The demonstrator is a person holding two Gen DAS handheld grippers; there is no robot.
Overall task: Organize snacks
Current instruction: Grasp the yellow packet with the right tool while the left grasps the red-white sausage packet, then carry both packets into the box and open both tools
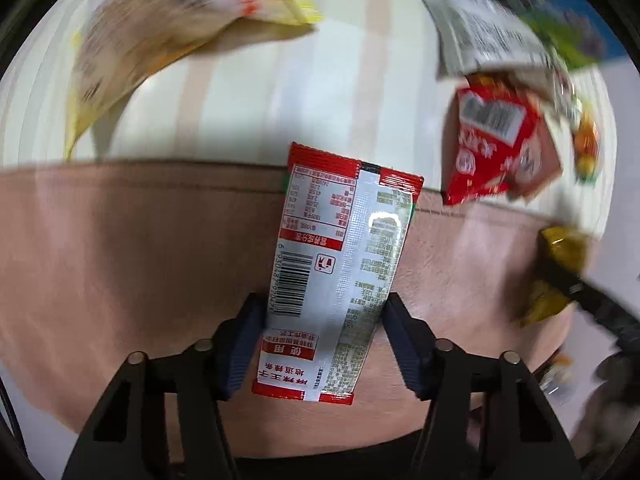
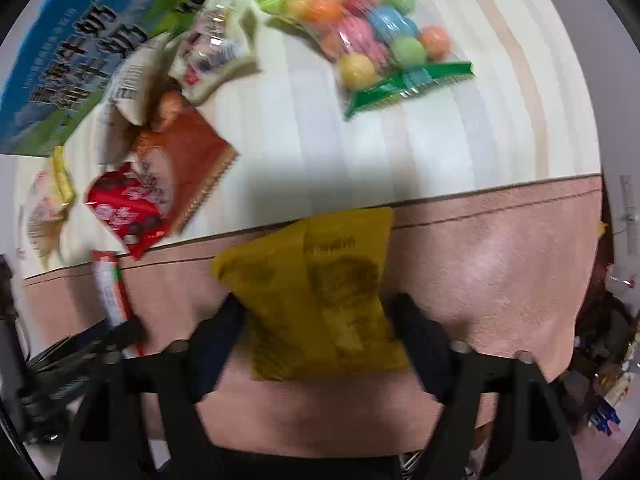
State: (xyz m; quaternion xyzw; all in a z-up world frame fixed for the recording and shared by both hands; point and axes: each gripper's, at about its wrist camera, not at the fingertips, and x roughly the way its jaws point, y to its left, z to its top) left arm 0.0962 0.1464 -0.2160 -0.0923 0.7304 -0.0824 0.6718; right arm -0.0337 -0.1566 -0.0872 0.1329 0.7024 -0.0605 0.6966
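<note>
A long red-and-silver snack packet with a barcode hangs over a pink cloth, and my left gripper is shut on its lower half, a pad pressing on each side. In the right wrist view a yellow snack packet sits between the fingers of my right gripper, which is shut on it. Both grippers point down, side by side. The yellow packet shows at the right edge of the left wrist view. The red-and-silver packet shows at the left of the right wrist view.
Loose snacks lie on a striped tablecloth beyond the cloth's edge: a red packet, a brown packet, a white packet, a bag of coloured balls, and a yellowish bag. A blue-green carton stands behind.
</note>
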